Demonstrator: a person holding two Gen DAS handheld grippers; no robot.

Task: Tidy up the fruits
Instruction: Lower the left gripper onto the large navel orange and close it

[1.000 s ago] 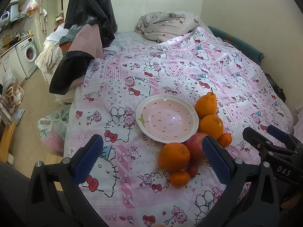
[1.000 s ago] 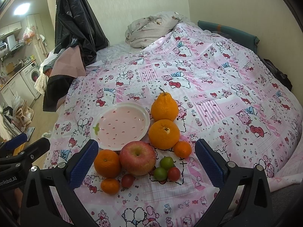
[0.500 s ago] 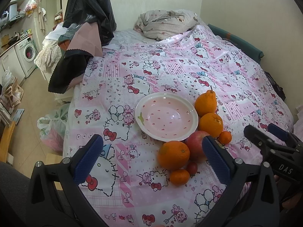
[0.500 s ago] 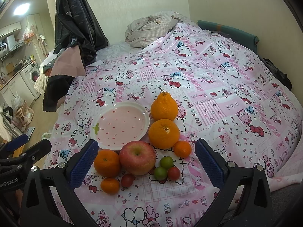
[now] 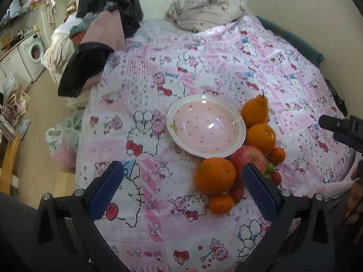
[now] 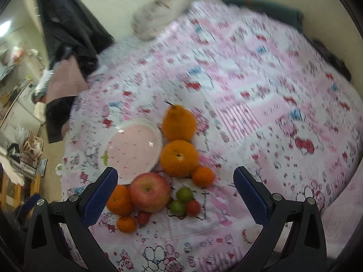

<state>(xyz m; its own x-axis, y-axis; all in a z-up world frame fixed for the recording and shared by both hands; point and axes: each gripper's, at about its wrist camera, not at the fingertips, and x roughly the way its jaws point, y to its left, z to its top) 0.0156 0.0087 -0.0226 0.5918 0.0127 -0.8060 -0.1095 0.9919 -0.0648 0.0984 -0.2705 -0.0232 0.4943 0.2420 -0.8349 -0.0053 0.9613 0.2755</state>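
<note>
An empty pink bowl (image 5: 206, 125) (image 6: 133, 147) rests on the pink cartoon-print bedspread. Fruit curves around its right and near side: a pear-shaped orange (image 5: 255, 113) (image 6: 179, 122), a round orange (image 5: 261, 138) (image 6: 179, 157), a red apple (image 5: 248, 159) (image 6: 149, 195), another orange (image 5: 215, 175) (image 6: 120, 200), small mandarins (image 5: 221, 204) (image 6: 203, 176), two green fruits (image 6: 184, 194) and little red ones (image 6: 192, 207). My left gripper (image 5: 183, 192) hovers open near the front orange. My right gripper (image 6: 174, 196) is open above the apple and green fruits; this view is motion-blurred.
A heap of dark and pink clothes (image 5: 99, 34) hangs at the bed's far left corner, and a rolled blanket (image 5: 204, 11) lies at the head. Left of the bed are floor, a plastic bag (image 5: 63, 140) and a washing machine (image 5: 31, 54). A wall borders the right side.
Both grippers have moved closer to the fruit. The right wrist view has swung and tilted, now blurred. Neither gripper has taken hold of anything; the fruit has not moved.
</note>
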